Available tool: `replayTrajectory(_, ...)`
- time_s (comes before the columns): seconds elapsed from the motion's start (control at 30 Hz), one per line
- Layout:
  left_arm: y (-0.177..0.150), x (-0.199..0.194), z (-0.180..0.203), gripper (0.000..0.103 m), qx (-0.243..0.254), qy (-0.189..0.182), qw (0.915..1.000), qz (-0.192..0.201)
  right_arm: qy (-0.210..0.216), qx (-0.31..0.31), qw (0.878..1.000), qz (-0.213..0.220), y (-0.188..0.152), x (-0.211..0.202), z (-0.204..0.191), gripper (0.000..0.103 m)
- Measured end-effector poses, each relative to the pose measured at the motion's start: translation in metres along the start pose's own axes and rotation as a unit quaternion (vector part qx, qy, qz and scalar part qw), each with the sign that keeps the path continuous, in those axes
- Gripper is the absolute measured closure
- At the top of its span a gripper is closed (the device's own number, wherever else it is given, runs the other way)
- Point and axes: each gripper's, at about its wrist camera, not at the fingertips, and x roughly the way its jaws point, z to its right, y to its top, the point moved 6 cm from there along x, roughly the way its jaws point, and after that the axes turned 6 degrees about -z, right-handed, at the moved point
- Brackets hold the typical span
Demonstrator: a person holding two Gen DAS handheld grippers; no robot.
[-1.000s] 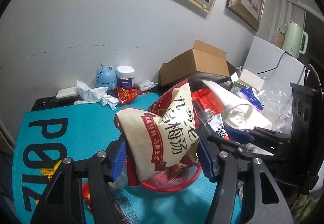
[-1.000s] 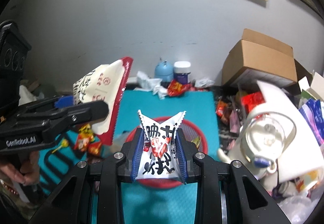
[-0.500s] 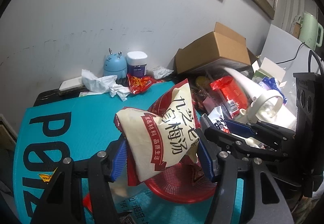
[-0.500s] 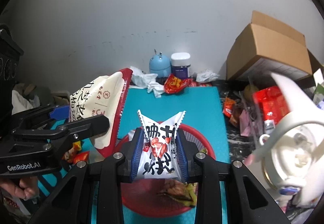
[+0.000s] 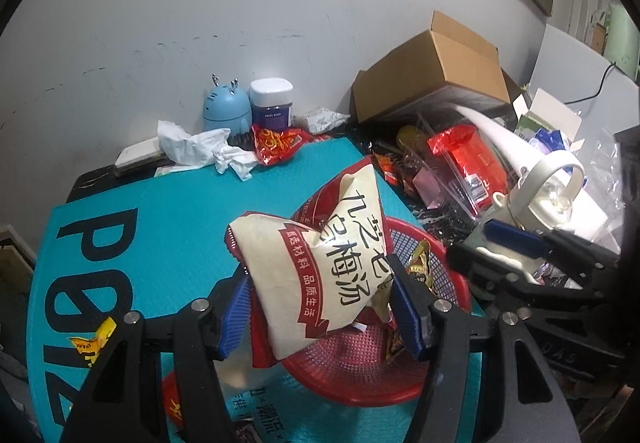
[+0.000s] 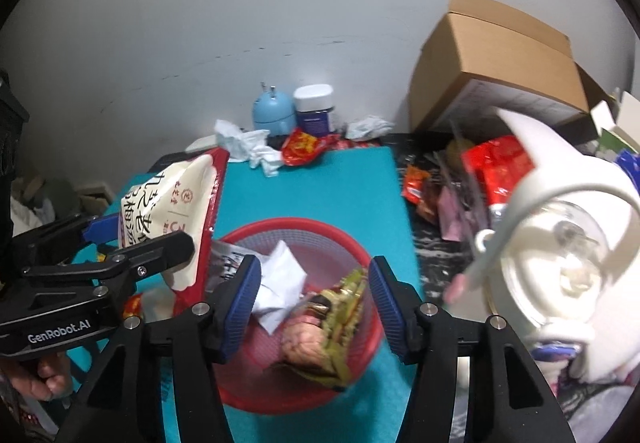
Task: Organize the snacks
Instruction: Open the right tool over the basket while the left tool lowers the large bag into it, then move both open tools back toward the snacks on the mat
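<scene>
My left gripper [image 5: 320, 307] is shut on a large cream and red snack bag [image 5: 320, 267] and holds it above the left rim of the red mesh basket [image 5: 440, 267]. The same bag [image 6: 168, 211] and left gripper [image 6: 120, 247] show at the left of the right wrist view. My right gripper [image 6: 314, 303] is open and empty just above the red basket [image 6: 296, 227]. In the basket lie a white packet [image 6: 280, 287] and a green and gold snack bag [image 6: 332, 323].
A teal mat [image 6: 312, 191] covers the table. At its back stand a blue gadget [image 6: 272, 113], a white-lidded jar [image 6: 314, 109], crumpled tissue [image 6: 248, 143] and a red wrapper [image 6: 304, 147]. A cardboard box [image 6: 500, 55], a white kettle [image 6: 560, 255] and red packets [image 6: 496, 163] crowd the right side.
My right gripper has opened and let the white packet drop into the basket. Both grippers have moved lower over the basket. The left gripper still holds its bag.
</scene>
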Motion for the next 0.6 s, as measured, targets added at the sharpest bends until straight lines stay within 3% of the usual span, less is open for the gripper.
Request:
replayTrajectory(0.27,-0.003,0.007,0.01,0.04,0.016,0.028,0.9994,-0.015,-0.017,0.006,1.0,0.004,-0.005,-0.013,0.013,0.043)
replayTrajectory(0.4,-0.009,0.013,0.012,0.027,0.015,0.021,0.999,-0.036,-0.016,0.006,1.0,0.004,-0.007,-0.015,0.014,0.043)
replayTrajectory(0.6,-0.013,0.005,0.011,0.027,0.017,0.036,0.9988,-0.028,-0.019,0.004,1.0,0.007,-0.009,-0.02,0.014,0.043)
